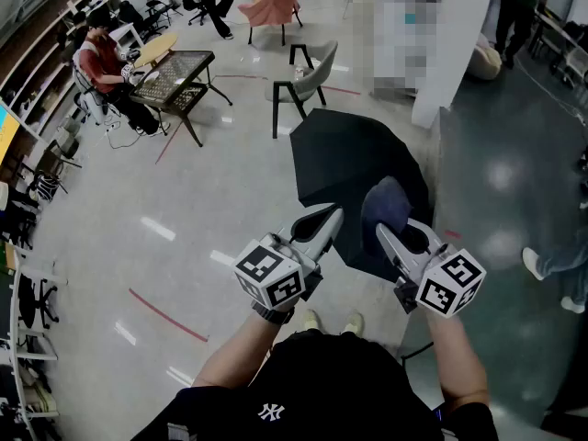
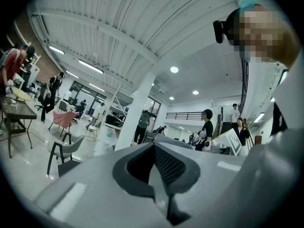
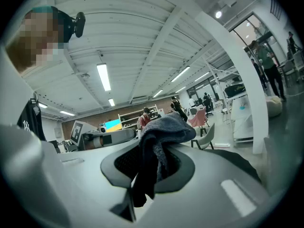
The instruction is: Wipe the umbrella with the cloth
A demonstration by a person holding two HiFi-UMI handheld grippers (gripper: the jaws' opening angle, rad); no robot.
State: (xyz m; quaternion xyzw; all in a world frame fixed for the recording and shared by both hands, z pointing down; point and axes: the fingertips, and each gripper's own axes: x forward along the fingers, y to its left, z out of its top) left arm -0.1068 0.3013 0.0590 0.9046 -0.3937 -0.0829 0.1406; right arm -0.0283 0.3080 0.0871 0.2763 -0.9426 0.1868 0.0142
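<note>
A black open umbrella (image 1: 354, 168) lies on its side on the glossy floor just beyond both grippers. My right gripper (image 1: 381, 231) is shut on a dark grey-blue cloth (image 1: 386, 206), held up over the umbrella's near edge. In the right gripper view the cloth (image 3: 160, 139) bunches above the jaws of the right gripper (image 3: 145, 172) and hangs down between them, with the umbrella (image 3: 242, 167) low at the right. My left gripper (image 1: 333, 214) is beside it at the umbrella's near left edge, shut with nothing in it. The left gripper (image 2: 159, 167) points up at the room.
A grey chair (image 1: 310, 79) stands just past the umbrella, beside a white pillar (image 1: 450, 53). Farther off are a pink chair (image 1: 274, 5) and a table (image 1: 176, 76) with a seated person (image 1: 103, 62). Someone's legs (image 1: 556, 265) are at the right edge. Red tape (image 1: 165, 315) marks the floor.
</note>
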